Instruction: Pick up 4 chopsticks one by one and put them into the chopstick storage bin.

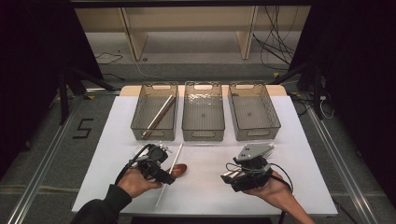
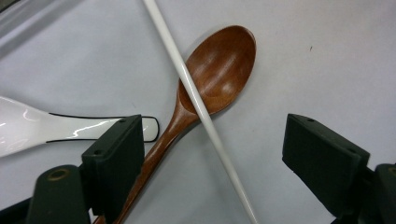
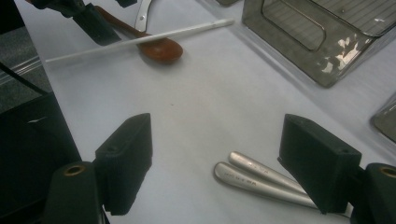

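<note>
The left gripper (image 2: 212, 154) hung open over the white chopstick (image 2: 196, 100) crossing the wooden spoon (image 2: 215, 70); pinching only the chopstick seemed wisest.

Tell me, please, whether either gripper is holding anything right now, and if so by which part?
Nothing is held. The left gripper hangs open over the white chopstick and wooden spoon; the right gripper is open above two metal handles.
</note>
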### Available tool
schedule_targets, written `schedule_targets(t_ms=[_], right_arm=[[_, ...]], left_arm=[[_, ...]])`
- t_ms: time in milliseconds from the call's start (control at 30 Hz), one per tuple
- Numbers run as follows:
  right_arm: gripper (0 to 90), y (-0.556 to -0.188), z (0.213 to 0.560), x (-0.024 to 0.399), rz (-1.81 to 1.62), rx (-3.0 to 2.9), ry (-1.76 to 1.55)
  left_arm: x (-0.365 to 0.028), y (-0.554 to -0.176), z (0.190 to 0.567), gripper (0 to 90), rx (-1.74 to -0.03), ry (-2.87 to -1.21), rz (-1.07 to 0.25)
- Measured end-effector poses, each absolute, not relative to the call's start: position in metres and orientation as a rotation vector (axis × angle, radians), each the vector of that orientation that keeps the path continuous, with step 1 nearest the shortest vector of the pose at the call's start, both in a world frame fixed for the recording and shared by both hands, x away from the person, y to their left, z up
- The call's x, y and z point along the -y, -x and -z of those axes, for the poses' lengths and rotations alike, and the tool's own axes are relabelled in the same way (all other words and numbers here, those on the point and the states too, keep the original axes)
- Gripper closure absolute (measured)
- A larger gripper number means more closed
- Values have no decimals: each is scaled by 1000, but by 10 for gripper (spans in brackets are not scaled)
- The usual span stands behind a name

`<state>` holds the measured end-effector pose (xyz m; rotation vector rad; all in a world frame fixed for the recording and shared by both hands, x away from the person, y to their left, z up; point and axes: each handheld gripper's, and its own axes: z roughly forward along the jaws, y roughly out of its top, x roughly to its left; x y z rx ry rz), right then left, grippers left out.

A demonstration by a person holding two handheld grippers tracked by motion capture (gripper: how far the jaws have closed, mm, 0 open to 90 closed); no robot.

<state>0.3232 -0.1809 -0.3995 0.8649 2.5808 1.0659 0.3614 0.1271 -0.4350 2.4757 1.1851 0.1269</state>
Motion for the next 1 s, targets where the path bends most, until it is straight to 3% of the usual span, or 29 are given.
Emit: schedule_targets(t_ms=[1000], right_arm=[[265, -322, 399, 181, -1064, -2579, -857]], left_arm=[[-121, -353, 449, 416, -1154, -2604, -83]])
